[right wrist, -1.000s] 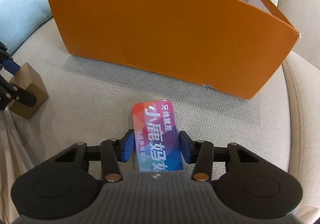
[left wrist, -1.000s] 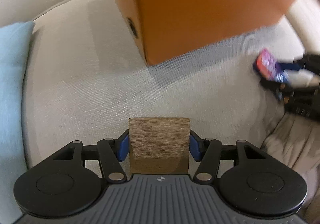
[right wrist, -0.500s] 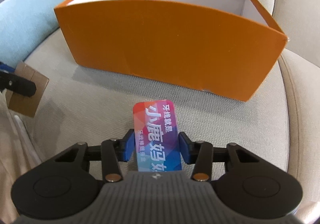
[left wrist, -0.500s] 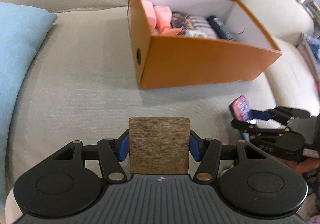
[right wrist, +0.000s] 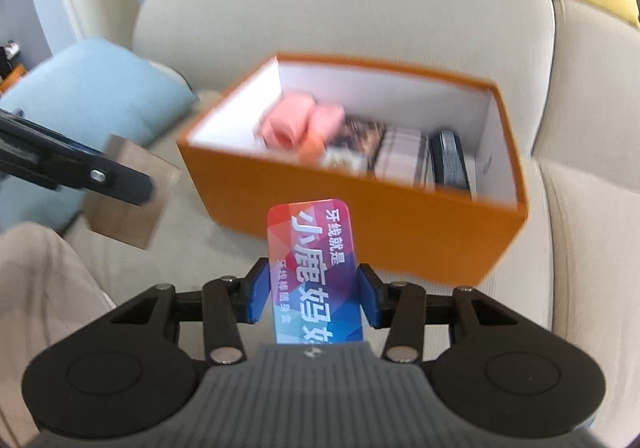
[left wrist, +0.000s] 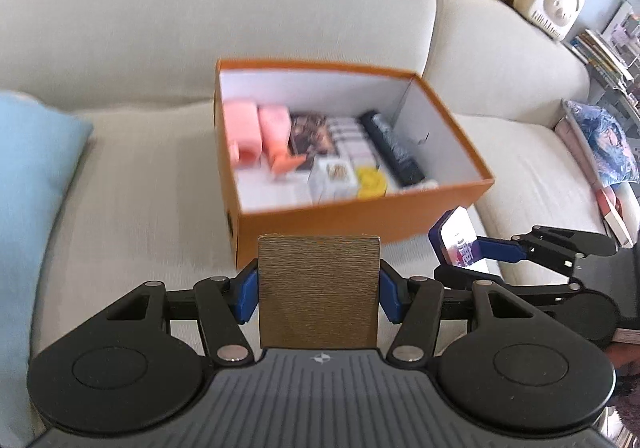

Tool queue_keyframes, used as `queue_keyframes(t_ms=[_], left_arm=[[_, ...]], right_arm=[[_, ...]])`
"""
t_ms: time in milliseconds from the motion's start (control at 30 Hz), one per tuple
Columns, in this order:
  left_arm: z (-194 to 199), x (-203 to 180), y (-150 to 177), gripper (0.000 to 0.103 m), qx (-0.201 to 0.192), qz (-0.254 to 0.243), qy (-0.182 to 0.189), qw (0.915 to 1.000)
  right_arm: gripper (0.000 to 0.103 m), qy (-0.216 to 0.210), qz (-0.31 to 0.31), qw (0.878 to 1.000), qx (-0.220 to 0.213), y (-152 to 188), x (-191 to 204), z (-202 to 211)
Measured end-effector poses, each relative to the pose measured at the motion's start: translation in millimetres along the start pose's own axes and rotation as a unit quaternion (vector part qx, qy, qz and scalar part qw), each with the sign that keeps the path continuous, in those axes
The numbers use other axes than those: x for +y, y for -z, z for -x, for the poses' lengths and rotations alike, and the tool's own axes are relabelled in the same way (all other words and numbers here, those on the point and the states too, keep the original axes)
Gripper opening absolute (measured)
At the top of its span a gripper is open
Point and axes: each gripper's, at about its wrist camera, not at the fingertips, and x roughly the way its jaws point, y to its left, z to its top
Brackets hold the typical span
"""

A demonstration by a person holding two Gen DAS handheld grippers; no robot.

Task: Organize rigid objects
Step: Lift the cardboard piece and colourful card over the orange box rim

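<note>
Both claws have risen from the sofa (left wrist: 132,183): left claw (left wrist: 318,290) clamps the brown block (left wrist: 318,288), right claw (right wrist: 312,298) the floss tin (right wrist: 314,268), now above the box (left wrist: 360,215) rim, probably ready to drop in.

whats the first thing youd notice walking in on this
The open orange cardboard box on the beige sofa seat, already lined with small packages. In front of it, the left gripper clamps a brown cardboard block, and the right gripper clamps a flat multicoloured printed case.

Matt cardboard box (left wrist: 400,215); glossy packet (right wrist: 316,272); woven sofa (left wrist: 132,207).
</note>
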Motion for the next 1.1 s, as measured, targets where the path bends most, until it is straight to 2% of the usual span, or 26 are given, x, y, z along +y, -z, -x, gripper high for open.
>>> queue_keyframes(t_ms=[200,433,567,767,900,1000,1100], left_arm=[[-0.3,-3.5,-30.6,0.067,-0.019,-0.017,-0.005,0.9997],[-13.6,7.7,-63.8,0.067,-0.022,-0.022,-0.017,0.9994],[-30.3,18.9,-78.9,0.067,-0.017,-0.010,-0.018,0.9996],[-52.2,31.7,-87.8,0.067,-0.008,0.002,-0.009,0.9999],[-64.9,37.6,-91.8,0.067,0.003,-0.013,-0.012,0.9998],[-70.0,40.8,-96.9,0.067,0.004,-0.023,-0.005,0.9997],[-72.9,43.7,-102.4,0.067,-0.003,-0.030,-0.004,0.9995]], right_arm=[[0.048,-0.022,0.002,0.999,-0.029,-42.1,2.5,20.4],[0.048,-0.038,-0.015,0.998,-0.042,-91.2,-8.1,20.7],[0.048,-0.042,-0.025,0.998,-0.044,-113.5,-12.9,4.8],[0.048,-0.081,-0.095,0.992,0.017,-127.6,-28.5,-49.4],[0.048,-0.100,-0.138,0.982,0.077,-123.1,-35.4,-90.9],[0.048,-0.112,-0.160,0.975,0.104,-119.1,-37.8,-108.8],[0.048,-0.128,-0.197,0.962,0.139,-116.2,-42.7,-128.8]])
